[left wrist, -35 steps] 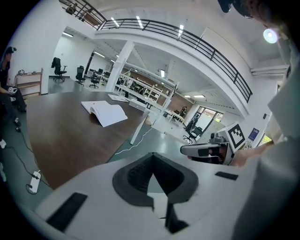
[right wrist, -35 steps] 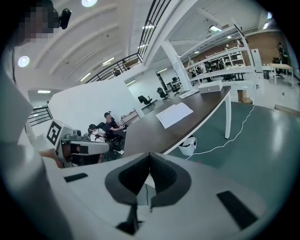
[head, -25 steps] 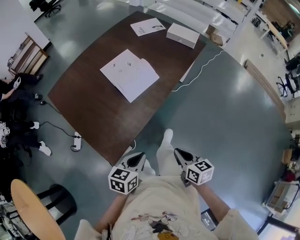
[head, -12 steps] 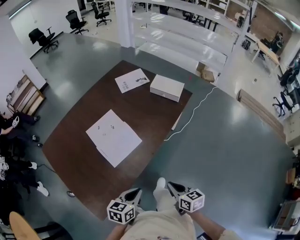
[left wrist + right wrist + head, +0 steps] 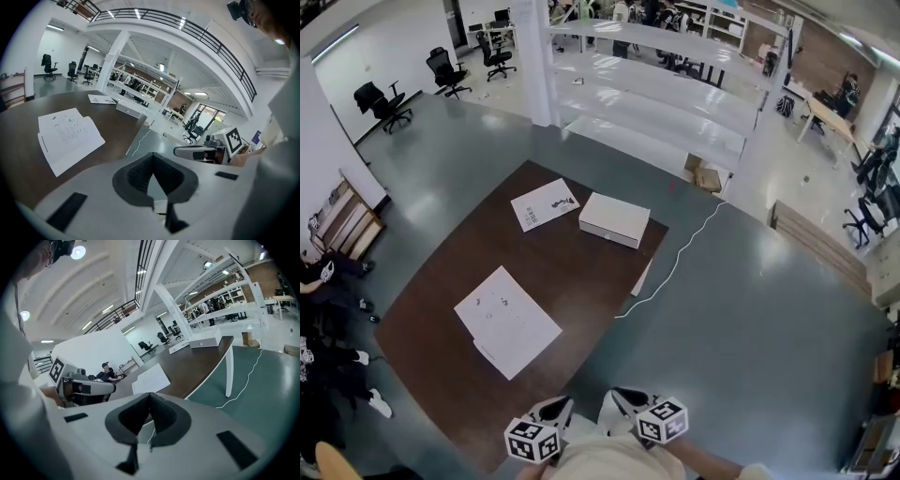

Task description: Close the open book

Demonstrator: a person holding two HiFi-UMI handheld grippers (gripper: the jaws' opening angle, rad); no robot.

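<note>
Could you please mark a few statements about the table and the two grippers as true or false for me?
1. The open book lies on the brown table. True.
2. The left gripper is clamped on the book. False: its jaws are together on nothing, away from the book.
3. A white box sits on the table, farther from the person than the book. True.
4. The right gripper has its jaws wide apart. False: they are together and empty.
5. A white cable trails over the floor beside the table. True.
</note>
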